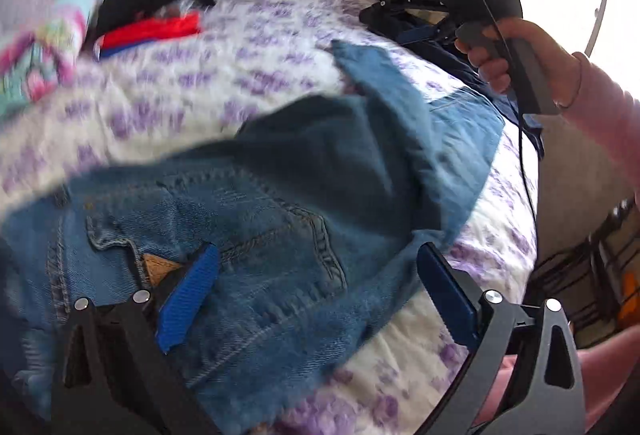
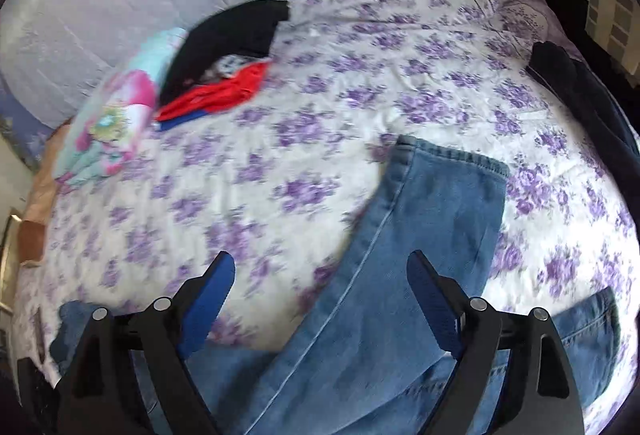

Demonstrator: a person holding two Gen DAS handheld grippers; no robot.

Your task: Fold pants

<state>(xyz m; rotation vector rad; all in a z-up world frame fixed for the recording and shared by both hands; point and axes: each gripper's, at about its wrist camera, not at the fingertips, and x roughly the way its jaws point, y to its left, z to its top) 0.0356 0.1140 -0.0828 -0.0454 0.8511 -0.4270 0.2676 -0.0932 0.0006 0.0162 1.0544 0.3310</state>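
Blue jeans (image 2: 432,219) lie roughly doubled on the floral bedspread (image 2: 320,83); further folds remain. Left gripper (image 1: 316,291) and right gripper (image 2: 320,299) both released, grasping nothing.

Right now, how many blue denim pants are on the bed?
1: the blue denim jeans lie across the near part of the purple-flowered bedspread, one leg reaching away from the grippers. The dark clothing at the right edge is not denim. More could be hidden.

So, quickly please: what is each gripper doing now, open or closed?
Left gripper: open over blue denim jeans, holding nothing.
Right gripper: open, holding nothing.
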